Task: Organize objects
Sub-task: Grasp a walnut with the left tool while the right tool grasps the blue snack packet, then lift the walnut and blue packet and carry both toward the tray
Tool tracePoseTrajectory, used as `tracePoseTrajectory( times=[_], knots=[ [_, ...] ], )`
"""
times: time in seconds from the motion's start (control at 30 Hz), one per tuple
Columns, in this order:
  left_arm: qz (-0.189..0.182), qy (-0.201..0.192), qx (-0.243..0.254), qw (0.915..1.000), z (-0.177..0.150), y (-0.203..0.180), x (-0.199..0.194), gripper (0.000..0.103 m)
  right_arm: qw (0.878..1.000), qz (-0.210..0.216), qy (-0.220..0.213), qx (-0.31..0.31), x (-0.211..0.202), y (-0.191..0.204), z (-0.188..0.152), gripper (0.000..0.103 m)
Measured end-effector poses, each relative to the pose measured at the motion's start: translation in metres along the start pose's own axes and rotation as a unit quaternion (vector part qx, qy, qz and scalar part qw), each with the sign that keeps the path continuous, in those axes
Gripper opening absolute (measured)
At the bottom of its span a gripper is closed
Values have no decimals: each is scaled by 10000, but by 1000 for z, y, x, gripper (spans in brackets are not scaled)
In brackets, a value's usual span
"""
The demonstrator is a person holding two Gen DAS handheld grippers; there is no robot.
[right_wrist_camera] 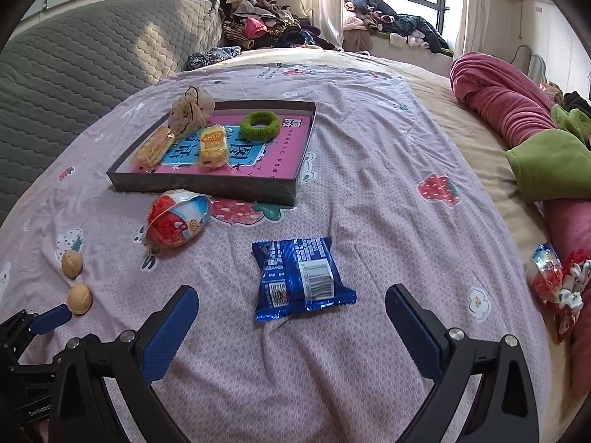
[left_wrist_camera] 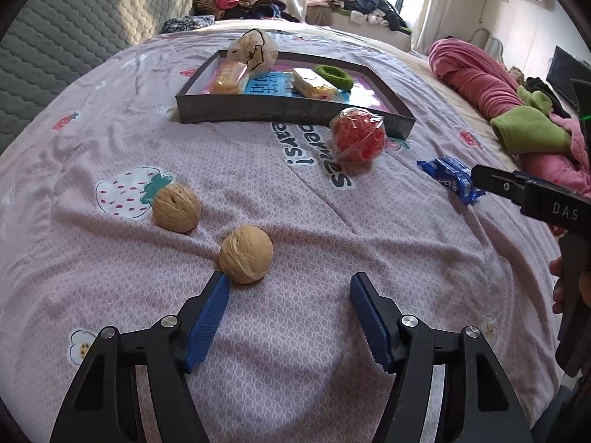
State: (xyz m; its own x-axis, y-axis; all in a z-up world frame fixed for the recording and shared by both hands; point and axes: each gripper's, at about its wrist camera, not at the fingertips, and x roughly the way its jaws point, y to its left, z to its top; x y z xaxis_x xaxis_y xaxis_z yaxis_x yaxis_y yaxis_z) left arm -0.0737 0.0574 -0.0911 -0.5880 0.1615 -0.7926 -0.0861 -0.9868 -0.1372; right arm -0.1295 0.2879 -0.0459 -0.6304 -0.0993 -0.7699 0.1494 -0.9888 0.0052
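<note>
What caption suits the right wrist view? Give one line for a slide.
Open right gripper approaches a blue snack packet on the pink bedsheet, with the partly filled tray beyond.

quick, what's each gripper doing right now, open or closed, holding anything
Left gripper: open, holding nothing; a walnut sits on the bed by its left fingertip.
Right gripper: open, holding nothing; the blue snack packet lies between its fingers.

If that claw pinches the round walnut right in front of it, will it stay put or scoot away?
The nearer walnut looks round and hard-shelled, so it may roll or squirt from the left claw, whose pad seems to sit right beside it. The soft, wrinkled bedsheet probably damps rolling a little. It likely weighs little.
</note>
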Motion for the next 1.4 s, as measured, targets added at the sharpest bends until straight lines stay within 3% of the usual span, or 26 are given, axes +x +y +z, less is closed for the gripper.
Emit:
tracePoseTrajectory(
  times=[0.3,0.57,0.67,0.73,0.8,1.4],
  knots=[
    [59,45,-121,9999,8,11,11,64,9996,29,264,-29,31,4,2,102],
    [-46,54,-223,9997,12,17,14,54,9993,39,364,-24,51,4,5,101],
    [-59,58,-243,9997,13,17,16,46,9992,103,388,52,55,0,7,93],
    [-68,68,-255,9996,14,17,17,35,9990,89,424,51,56,-2,8,76],
    [-49,77,-224,9997,14,16,17,35,9990,59,448,11,56,-2,8,69],
    [122,54,-81,9999,11,11,1,35,9990,258,334,-169,9,20,-18,68]
  ],
)
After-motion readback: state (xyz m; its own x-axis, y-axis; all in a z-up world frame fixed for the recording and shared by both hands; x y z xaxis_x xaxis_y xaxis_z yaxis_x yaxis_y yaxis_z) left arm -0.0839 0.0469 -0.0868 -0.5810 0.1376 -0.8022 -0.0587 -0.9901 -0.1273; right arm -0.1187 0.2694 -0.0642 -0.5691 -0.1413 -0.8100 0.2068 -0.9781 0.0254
